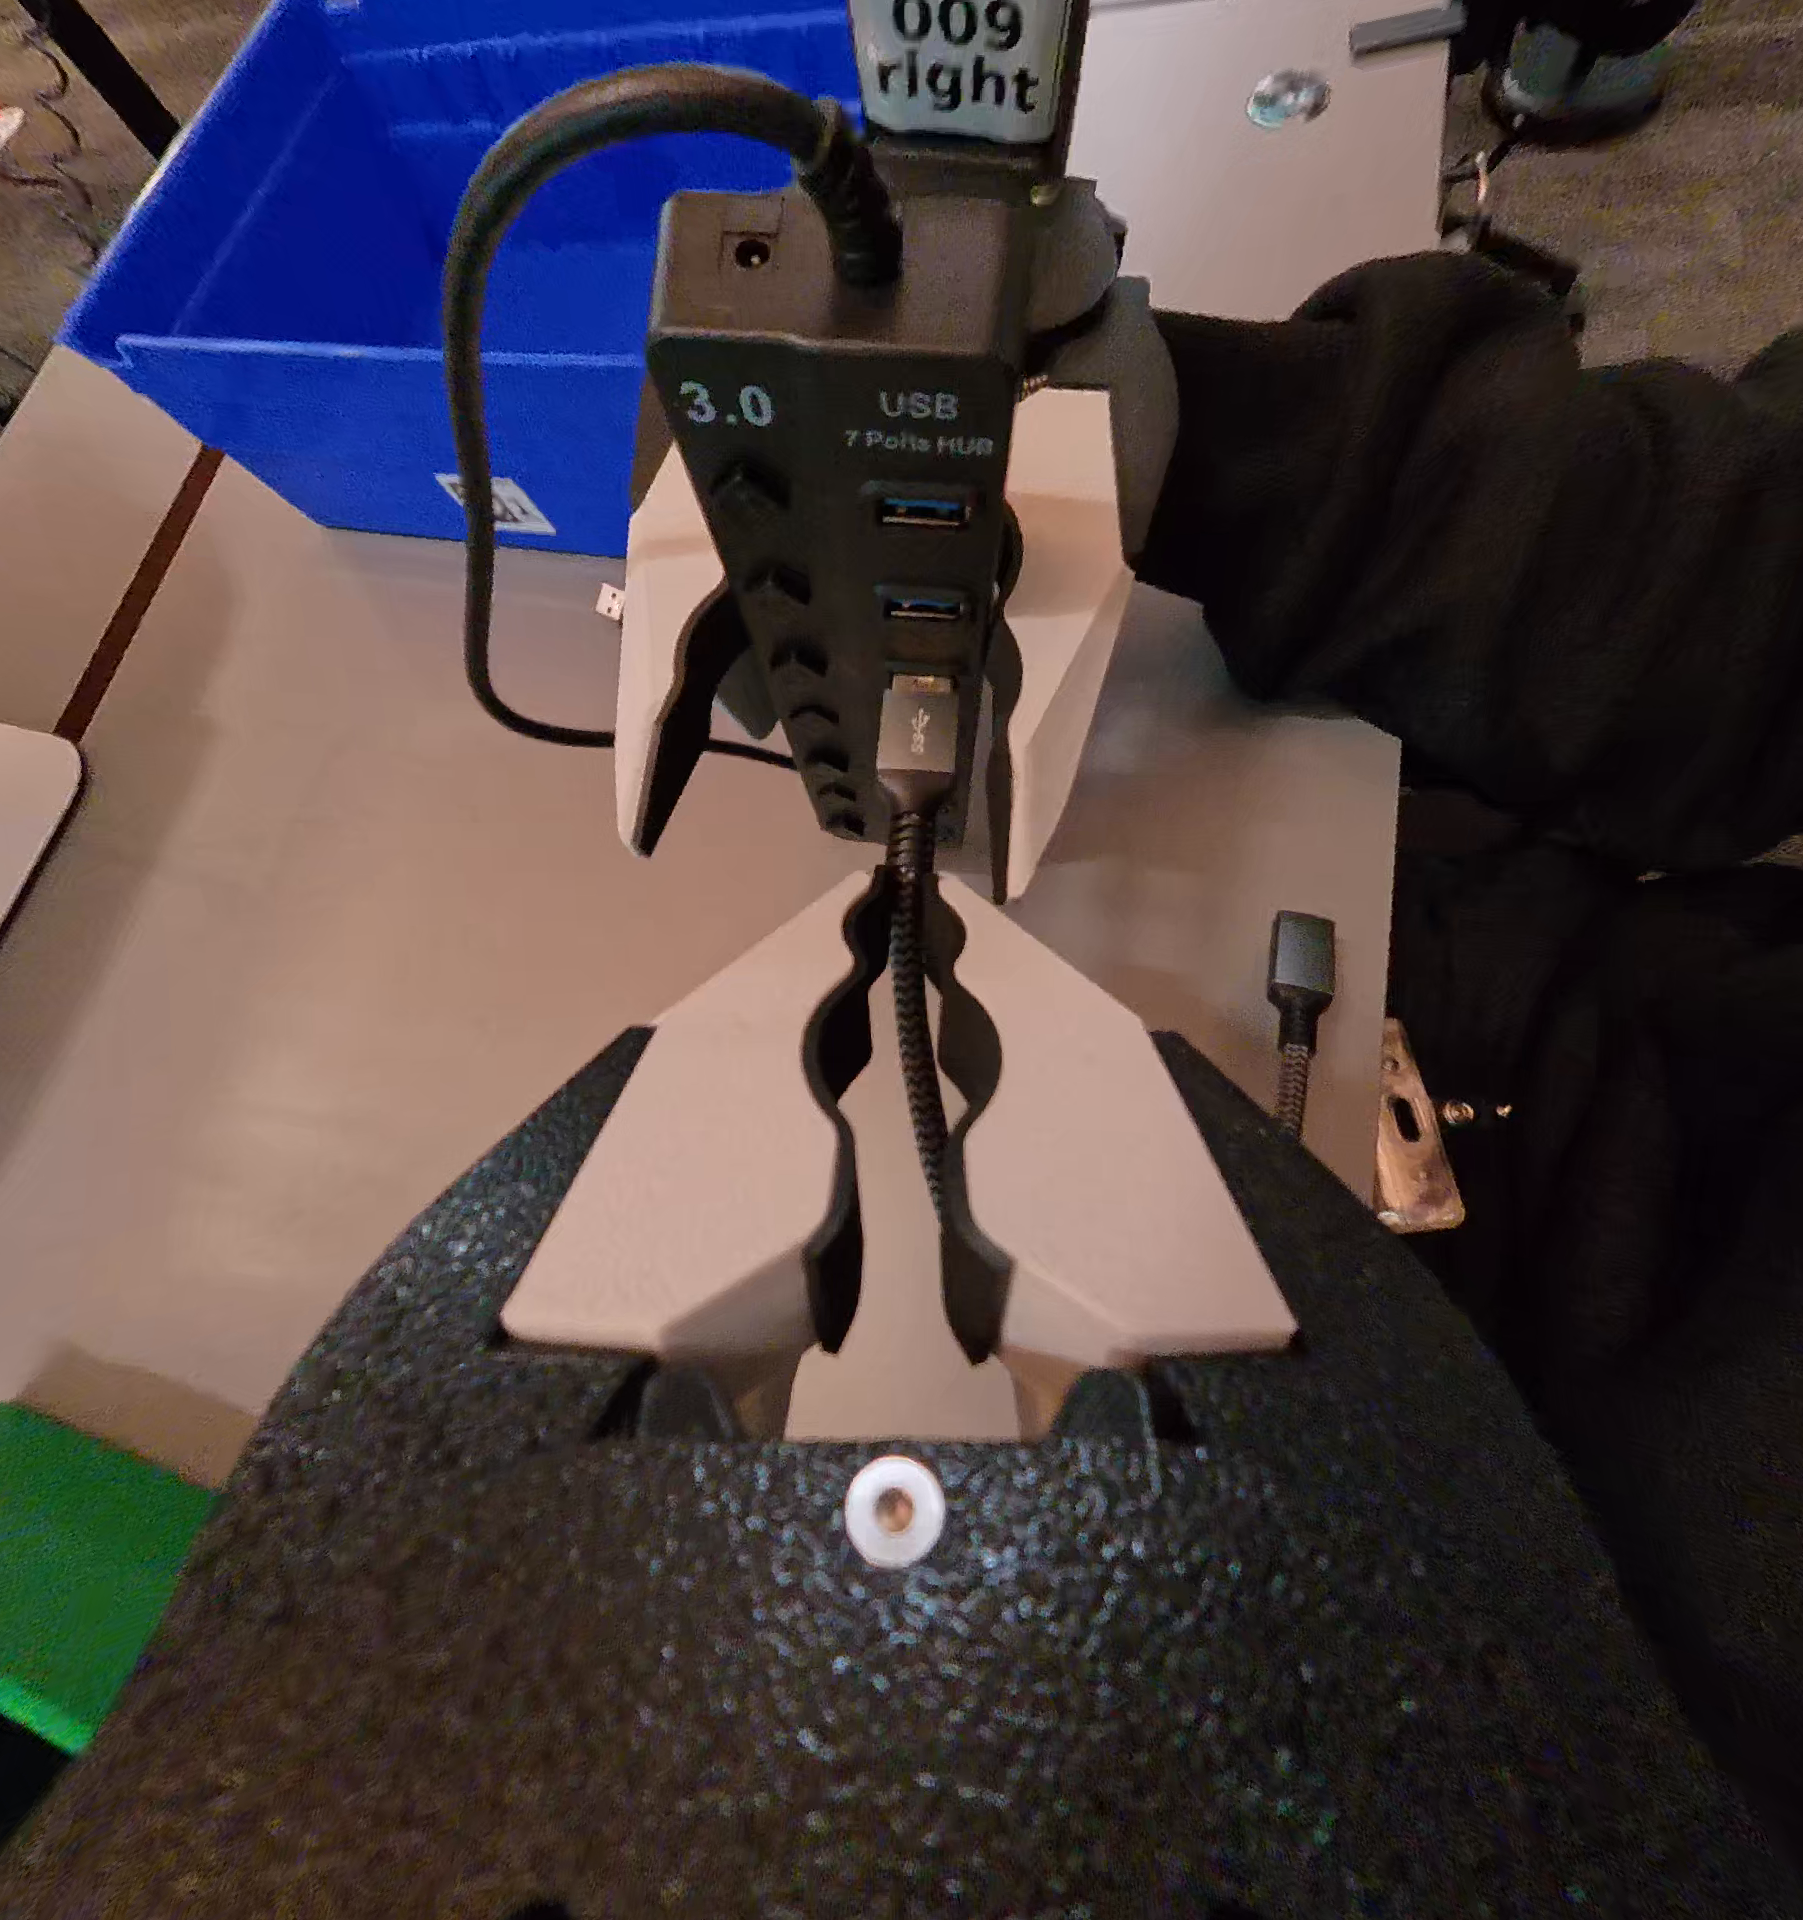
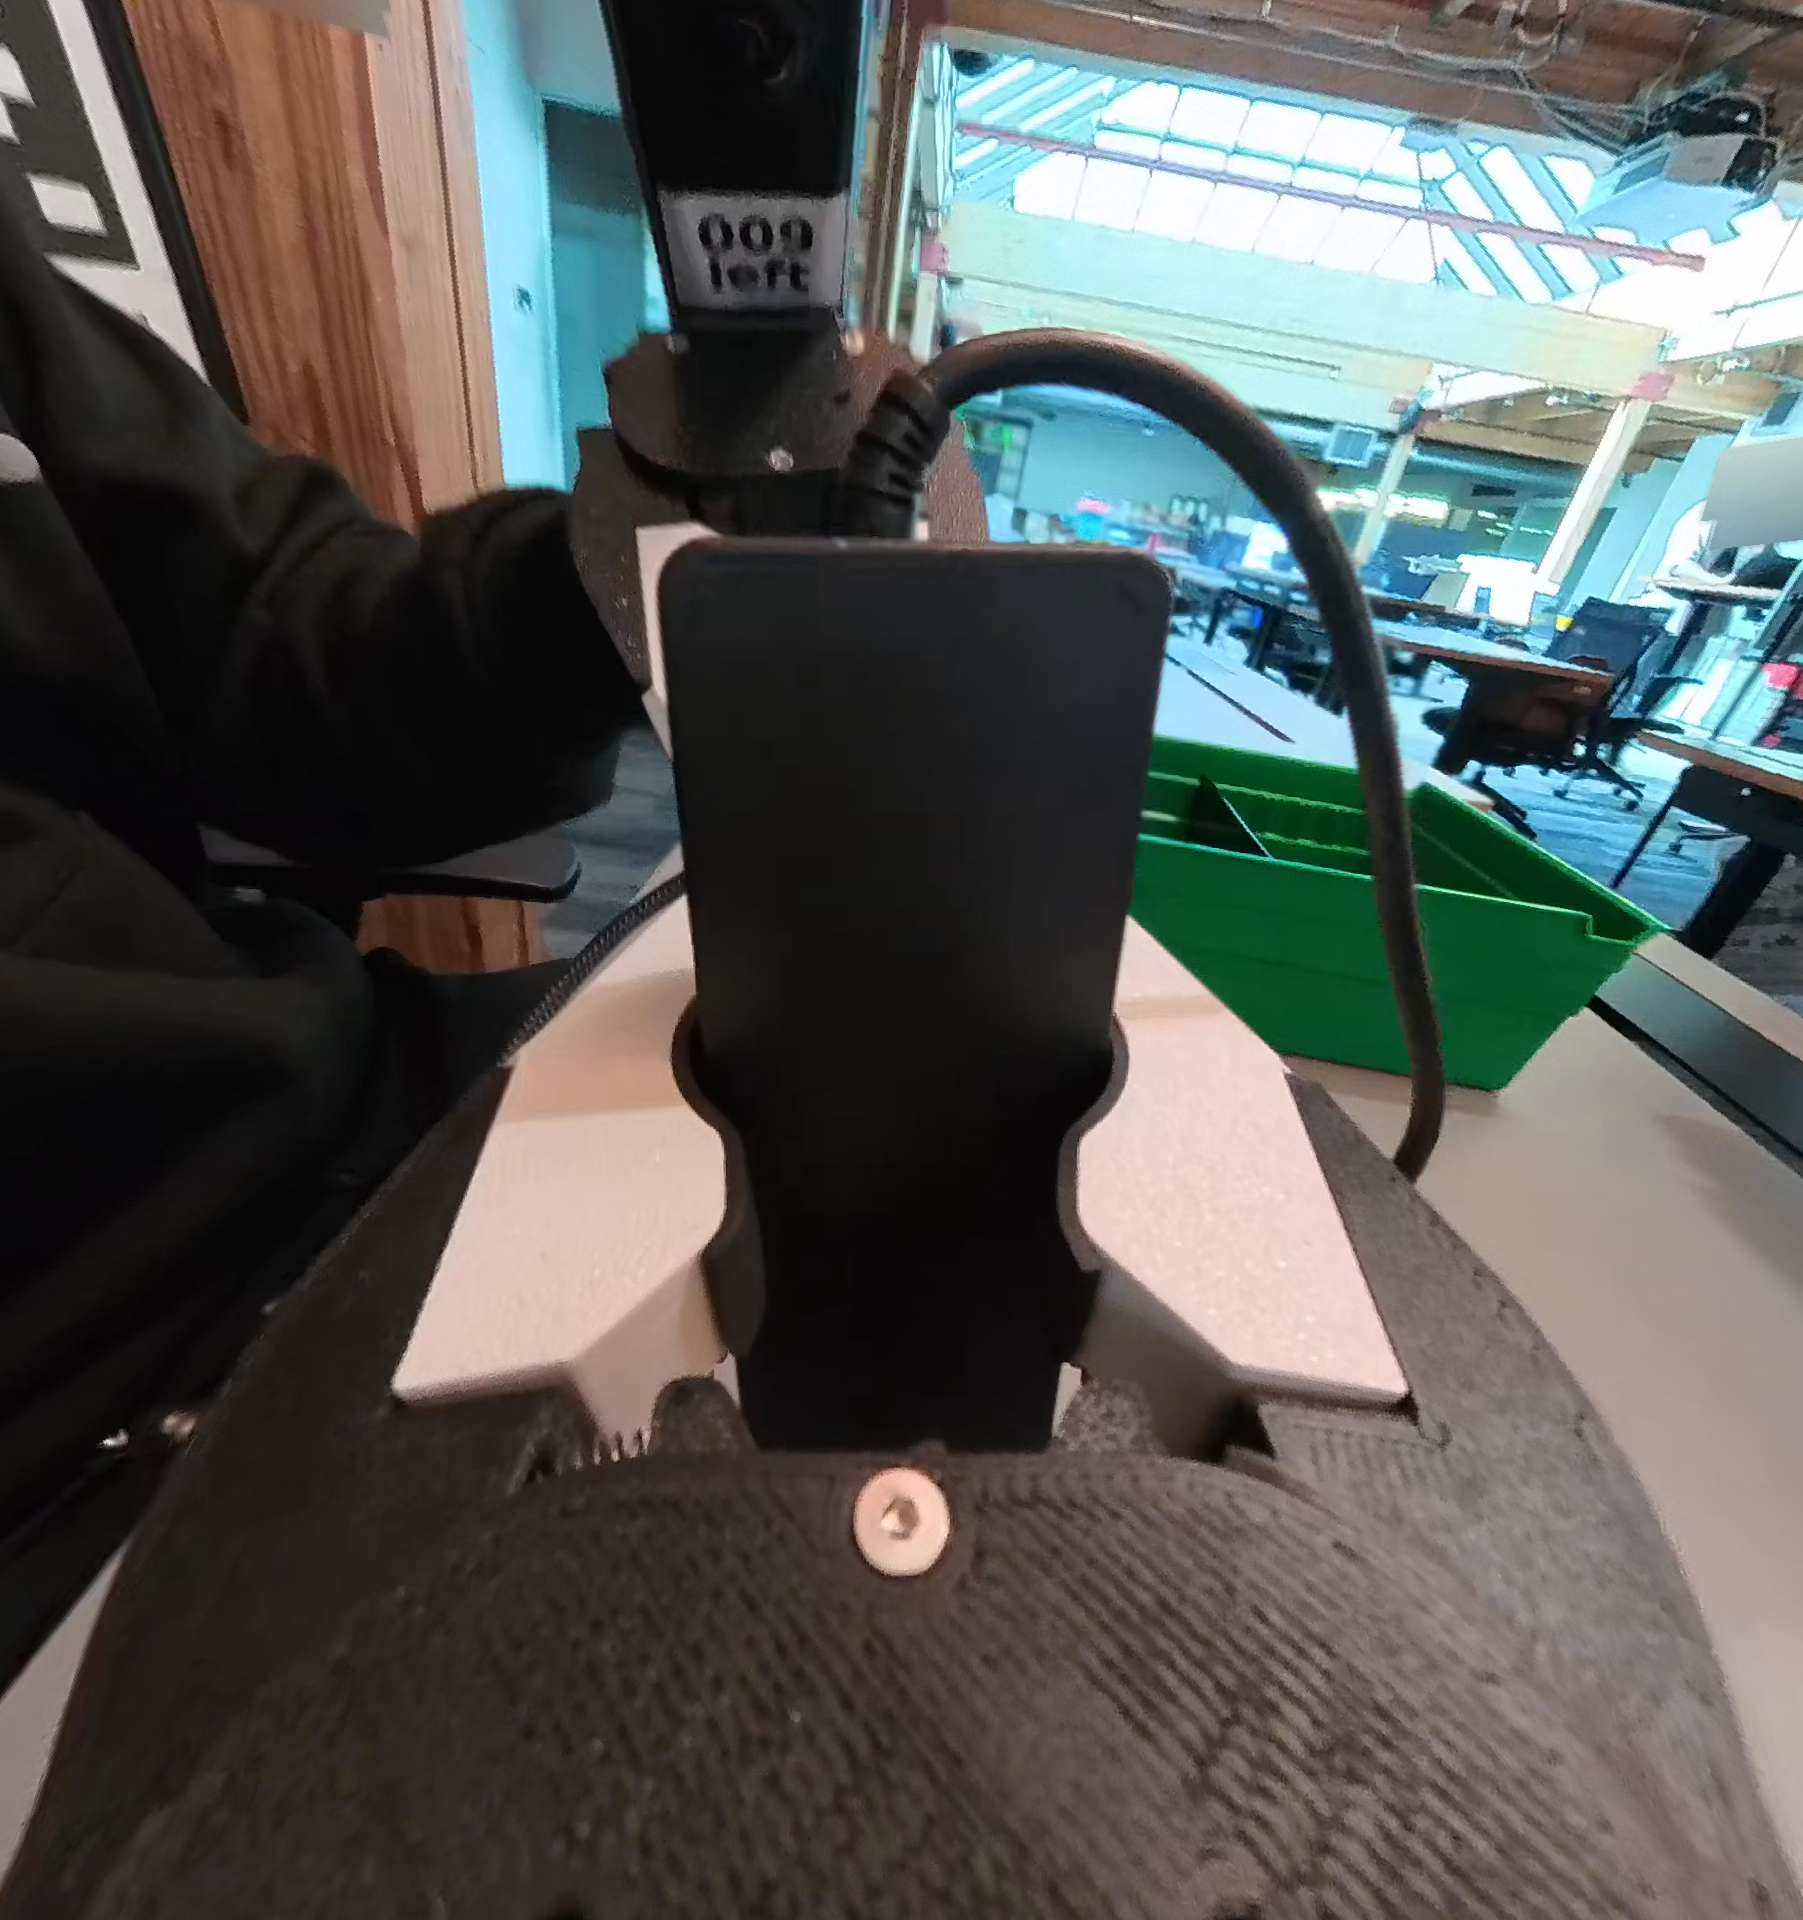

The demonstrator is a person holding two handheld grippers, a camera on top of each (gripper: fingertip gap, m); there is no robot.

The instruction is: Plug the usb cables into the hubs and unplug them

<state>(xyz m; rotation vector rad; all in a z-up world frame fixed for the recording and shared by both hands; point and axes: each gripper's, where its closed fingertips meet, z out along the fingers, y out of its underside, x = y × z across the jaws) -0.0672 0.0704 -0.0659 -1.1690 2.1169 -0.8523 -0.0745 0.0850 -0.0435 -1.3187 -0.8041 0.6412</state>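
A black multi-port USB hub [image 1: 835,436] stands upright above the table, held by my right gripper [image 1: 829,852], whose fingers clamp its two long sides. In the right wrist view the hub's plain back [image 2: 907,779] fills the gap of the right gripper [image 2: 902,1039]. A grey USB plug [image 1: 918,732] sits in the hub's third port. Its braided cable [image 1: 912,997] runs down between the fingers of my left gripper [image 1: 899,899], which is closed on it just below the plug. The hub's own black cable [image 1: 481,364] loops down to the table.
A blue bin [image 1: 305,312] stands behind the hub. A green bin [image 2: 1344,935] is on the other side. The braided cable's other end [image 1: 1297,956] lies near the edge of the table [image 1: 305,935]. A black sleeve [image 1: 1448,520] is at the right.
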